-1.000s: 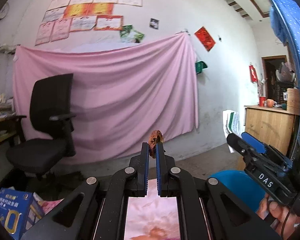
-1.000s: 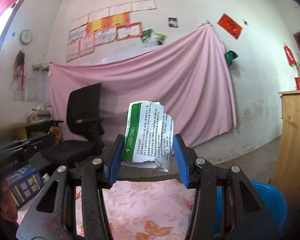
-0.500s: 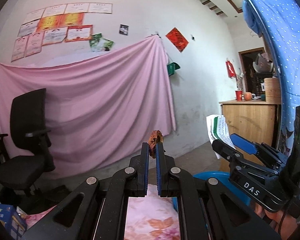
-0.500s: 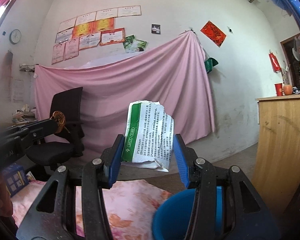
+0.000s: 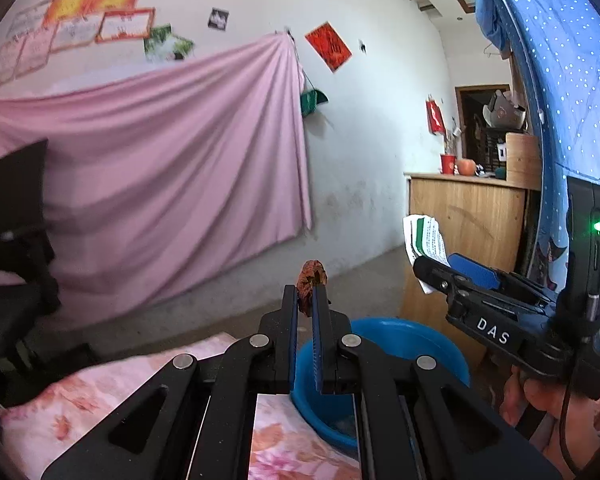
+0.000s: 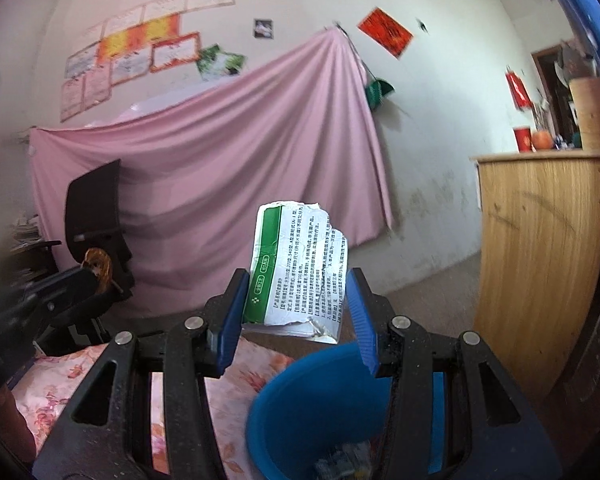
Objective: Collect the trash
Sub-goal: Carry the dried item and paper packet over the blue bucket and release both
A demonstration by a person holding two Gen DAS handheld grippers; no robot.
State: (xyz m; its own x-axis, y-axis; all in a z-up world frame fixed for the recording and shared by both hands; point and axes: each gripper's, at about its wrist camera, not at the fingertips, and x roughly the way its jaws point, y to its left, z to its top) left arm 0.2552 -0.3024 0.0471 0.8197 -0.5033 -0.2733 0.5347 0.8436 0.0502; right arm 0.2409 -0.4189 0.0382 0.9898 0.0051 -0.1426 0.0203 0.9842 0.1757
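My left gripper [image 5: 306,300] is shut on a small brown crumpled scrap [image 5: 310,280], held in the air over the near rim of a blue plastic bin [image 5: 400,336]. My right gripper [image 6: 296,300] is shut on a torn white and green printed packet [image 6: 296,272], held above the same blue bin [image 6: 320,400], which has some trash at its bottom. In the left wrist view the right gripper [image 5: 452,268] and its packet [image 5: 424,236] are at the right. In the right wrist view the left gripper [image 6: 80,280] and its scrap [image 6: 98,266] are at the left.
A pink floral cloth [image 5: 100,392] covers the surface next to the bin. A wooden cabinet [image 6: 540,248] stands close on the right. A black office chair [image 6: 92,208] and a pink sheet on the wall [image 5: 160,152] are behind.
Both grippers have swung to the right with their loads still held. The blue bin has come into view under both of them and the chair has slid to the left.
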